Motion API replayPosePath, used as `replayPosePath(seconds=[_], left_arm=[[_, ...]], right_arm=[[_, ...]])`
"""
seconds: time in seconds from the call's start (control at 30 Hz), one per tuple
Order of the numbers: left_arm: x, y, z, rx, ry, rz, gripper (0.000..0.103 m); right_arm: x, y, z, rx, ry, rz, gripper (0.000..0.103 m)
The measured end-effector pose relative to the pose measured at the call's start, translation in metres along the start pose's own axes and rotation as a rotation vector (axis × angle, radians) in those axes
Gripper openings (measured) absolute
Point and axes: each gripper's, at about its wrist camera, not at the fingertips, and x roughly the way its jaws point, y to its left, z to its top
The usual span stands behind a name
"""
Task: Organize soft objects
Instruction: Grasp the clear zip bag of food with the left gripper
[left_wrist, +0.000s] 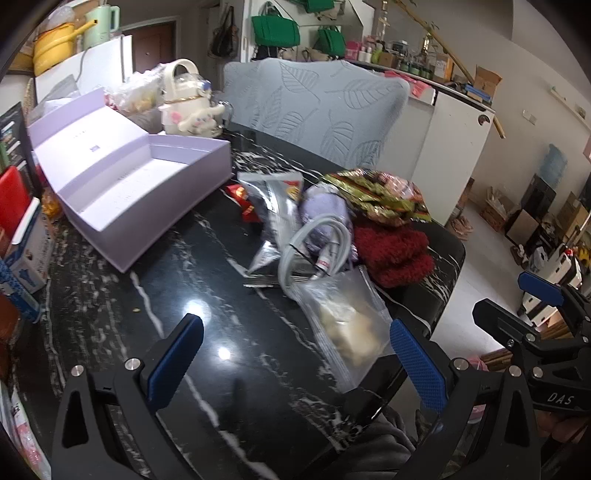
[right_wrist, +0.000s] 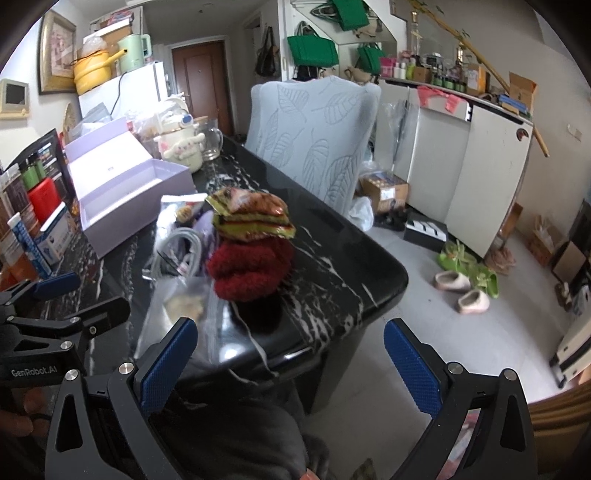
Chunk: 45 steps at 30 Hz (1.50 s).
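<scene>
A pile of items lies on the black marble table (left_wrist: 207, 266). It holds a red fuzzy cloth (left_wrist: 391, 251) (right_wrist: 251, 269), a yellow-red snack packet (left_wrist: 380, 195) (right_wrist: 251, 216), a lilac soft item (left_wrist: 325, 210), a coiled grey cable (left_wrist: 317, 243) (right_wrist: 181, 247), a silver foil packet (left_wrist: 273, 206) and a clear zip bag (left_wrist: 347, 325) (right_wrist: 184, 306). An open lilac box (left_wrist: 129, 184) (right_wrist: 122, 192) stands at the left. My left gripper (left_wrist: 295, 354) is open and empty, just before the zip bag. My right gripper (right_wrist: 291, 362) is open and empty at the table's near corner.
A grey leaf-patterned chair (left_wrist: 317, 107) (right_wrist: 314, 140) stands behind the table. A white plush kettle (left_wrist: 188, 107) and a glass mug (right_wrist: 210, 140) stand behind the box. Small boxes and bottles (left_wrist: 26, 240) crowd the left edge. Slippers (right_wrist: 461, 284) lie on the floor at right.
</scene>
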Motion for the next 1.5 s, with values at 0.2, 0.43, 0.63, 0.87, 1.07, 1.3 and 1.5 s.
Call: replayPosePath(seconds=[0.2,0.43,0.63,0.87,1.07,1.3,1.5], left_arm=[[0.023,-0.010,0.001,-0.017,0.063,-0.042,0.103],[0.050,-0.023,0.002,-0.032,0.128,-0.063,0.103],[0.066,-0.033,0.000,-0.009,0.161,-0.024,0.103],[0.062,-0.036,-0.002,0.021,0.104,-0.008,0.062],[0.052,-0.021,-0.006,-0.003,0.107,-0.056,0.049],[0.040,0.006,-0.014,-0.049,0.110,-0.051,0.046],[0.029,0.041,-0.017,-0.118,0.083,-0.008,0.041]], right_arm=[[0.011,-0.015,-0.005,0.016,0.026,-0.008,0.103],[0.021,-0.033,-0.011,0.046,0.050,-0.025,0.103],[0.027,-0.044,-0.012,0.067,0.062,-0.034,0.103],[0.034,-0.046,-0.012,0.067,0.078,-0.028,0.103],[0.040,-0.039,-0.009,0.061,0.082,0.002,0.103],[0.045,-0.021,-0.004,0.032,0.085,0.059,0.103],[0.052,0.001,-0.001,-0.002,0.102,0.106,0.103]])
